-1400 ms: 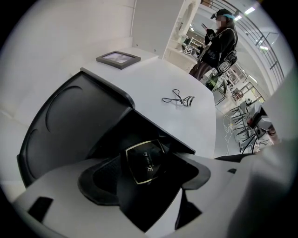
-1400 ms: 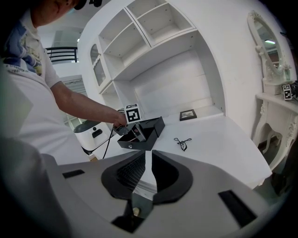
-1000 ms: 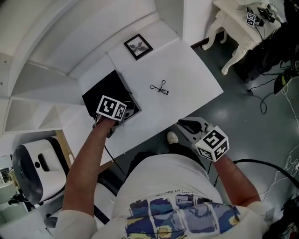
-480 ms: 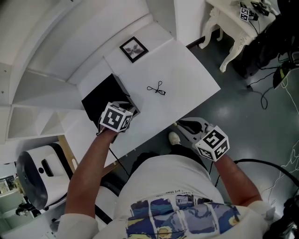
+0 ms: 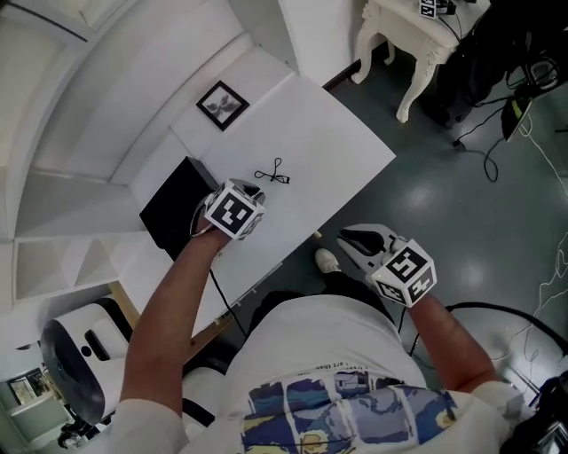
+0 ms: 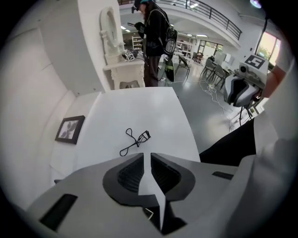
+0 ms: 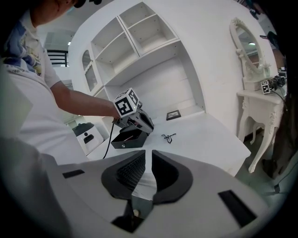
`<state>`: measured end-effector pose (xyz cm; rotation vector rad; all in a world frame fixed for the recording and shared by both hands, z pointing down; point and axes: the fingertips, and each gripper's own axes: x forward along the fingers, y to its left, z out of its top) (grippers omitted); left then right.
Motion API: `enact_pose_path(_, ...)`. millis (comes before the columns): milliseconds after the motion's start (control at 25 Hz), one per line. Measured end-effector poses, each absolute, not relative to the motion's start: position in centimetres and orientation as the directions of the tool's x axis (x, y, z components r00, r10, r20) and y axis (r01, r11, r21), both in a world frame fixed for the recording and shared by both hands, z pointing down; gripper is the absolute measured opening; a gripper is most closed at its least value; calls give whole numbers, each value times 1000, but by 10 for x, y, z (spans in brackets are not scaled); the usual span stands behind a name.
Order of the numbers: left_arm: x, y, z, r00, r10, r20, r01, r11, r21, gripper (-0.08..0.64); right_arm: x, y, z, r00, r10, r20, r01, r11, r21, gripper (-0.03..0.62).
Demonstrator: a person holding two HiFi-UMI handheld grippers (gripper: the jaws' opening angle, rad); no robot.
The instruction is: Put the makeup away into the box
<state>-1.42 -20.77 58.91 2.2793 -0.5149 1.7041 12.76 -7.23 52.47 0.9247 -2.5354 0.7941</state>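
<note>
A black eyelash curler (image 5: 271, 173) lies alone on the white table (image 5: 342, 146); it also shows in the left gripper view (image 6: 135, 141) and the right gripper view (image 7: 168, 137). The black box (image 5: 170, 210) stands open at the table's left end (image 7: 125, 138). My left gripper (image 5: 252, 191) hovers between the box and the curler, pointing steeply down. Its jaws (image 6: 145, 158) have just been closing and stand together with nothing between them. My right gripper (image 5: 355, 238) hangs off the table's near edge, its jaws (image 7: 148, 158) together and empty.
A small framed picture (image 5: 222, 104) lies at the table's far side. White shelves (image 7: 135, 39) rise behind the table. An ornate white dressing table (image 5: 399, 27) stands on the right, with cables on the floor beyond. A white machine (image 5: 75, 355) sits at lower left.
My left gripper has left the box and moved right toward the eyelash curler, rolling as it went, and its jaws have closed. The right gripper has barely shifted.
</note>
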Motion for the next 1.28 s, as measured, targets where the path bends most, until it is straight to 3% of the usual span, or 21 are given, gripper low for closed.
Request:
enact_pose_path(160,-5,-221,604,214,-113,970,-348,-937,-32,112,142,-68,527,-711,-518,476,-699,599,-391,60)
enact_pose_path(720,32,-240,645,125,-86,988,-93,-993,-75,130,186,-55,534,-624,-583,520,-781,481,-399,60)
enact_pose_path(1000,40,-241,647,131,-111,985,-52,-993,-105,26,187,-55,536,-617,-582,530,-787,470,-399,60)
enact_pose_path(1280,44,-238,615,223,-129,966,-70,-991,-116,23,172,-64,534,-644,-553,529,-764,510,-395,60)
